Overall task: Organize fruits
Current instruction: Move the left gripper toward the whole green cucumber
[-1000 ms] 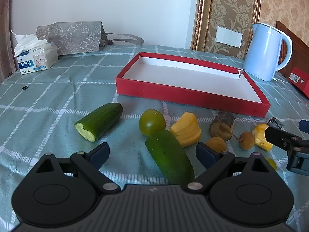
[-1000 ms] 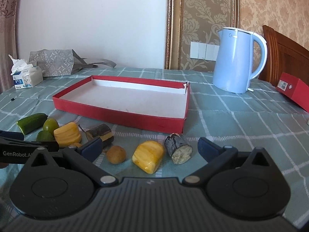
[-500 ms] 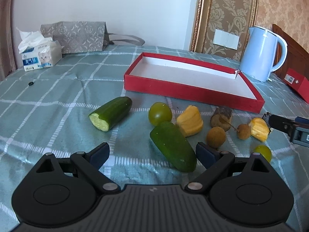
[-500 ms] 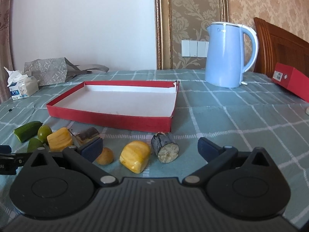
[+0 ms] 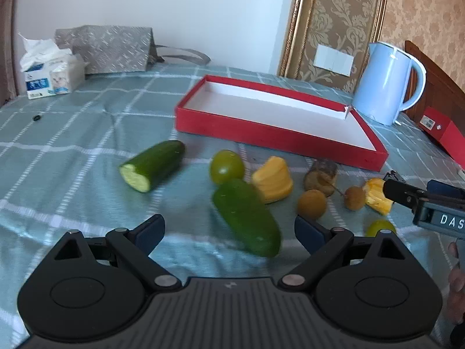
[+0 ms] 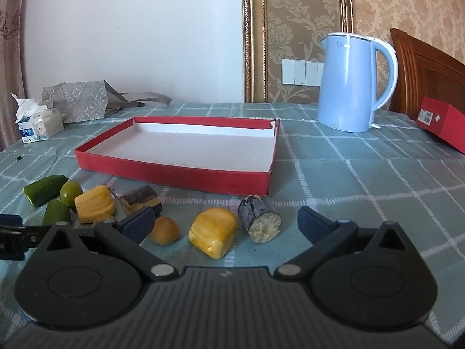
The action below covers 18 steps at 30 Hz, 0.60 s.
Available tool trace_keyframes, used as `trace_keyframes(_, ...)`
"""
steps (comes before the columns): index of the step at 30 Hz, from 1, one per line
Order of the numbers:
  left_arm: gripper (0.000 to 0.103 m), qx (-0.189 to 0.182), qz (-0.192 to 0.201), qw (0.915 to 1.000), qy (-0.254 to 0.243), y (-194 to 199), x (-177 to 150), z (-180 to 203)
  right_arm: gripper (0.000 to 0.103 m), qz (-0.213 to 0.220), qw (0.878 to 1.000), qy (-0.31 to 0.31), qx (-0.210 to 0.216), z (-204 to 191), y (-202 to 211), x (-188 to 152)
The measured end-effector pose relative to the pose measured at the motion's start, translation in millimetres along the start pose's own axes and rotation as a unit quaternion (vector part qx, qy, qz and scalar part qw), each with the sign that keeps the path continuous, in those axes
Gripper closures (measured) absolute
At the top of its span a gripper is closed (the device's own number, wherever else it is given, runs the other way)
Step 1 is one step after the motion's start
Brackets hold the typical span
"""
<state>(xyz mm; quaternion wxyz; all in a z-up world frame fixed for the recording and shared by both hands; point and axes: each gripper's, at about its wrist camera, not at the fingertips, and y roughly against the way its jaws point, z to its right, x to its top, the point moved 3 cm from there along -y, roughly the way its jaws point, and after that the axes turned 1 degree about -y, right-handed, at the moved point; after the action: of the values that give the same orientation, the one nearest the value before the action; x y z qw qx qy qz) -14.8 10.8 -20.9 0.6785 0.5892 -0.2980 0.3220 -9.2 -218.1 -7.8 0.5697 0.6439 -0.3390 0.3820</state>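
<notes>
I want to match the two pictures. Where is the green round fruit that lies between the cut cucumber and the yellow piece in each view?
Left wrist view: the green round fruit sits near the centre, just in front of the red tray.
Right wrist view: the same fruit is at the far left, beside the cut cucumber.
Shared landmark: the blue kettle.

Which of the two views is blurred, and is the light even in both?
Left wrist view: motion blur smears the nearer cucumber piece and the yellow fruit chunk; the red tray looks sharper. Right wrist view: sharp, soft daylight, a small highlight on the yellow chunk; fisheye bends both.
</notes>
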Motion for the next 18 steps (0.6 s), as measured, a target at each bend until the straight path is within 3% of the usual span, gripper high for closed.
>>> trace_keyframes(12,0.007,0.069,-0.024,0.9973,0.0,-21.0,10.6,15.4,0.0,-0.001,1.0,-0.011,0.013,3.8,-3.9,-1.3)
trace_keyframes(18,0.007,0.073,-0.028,0.9969,-0.001,-24.4,10.8,18.2,0.0,0.003,1.0,-0.015,0.015,5.4,-2.7,-1.0)
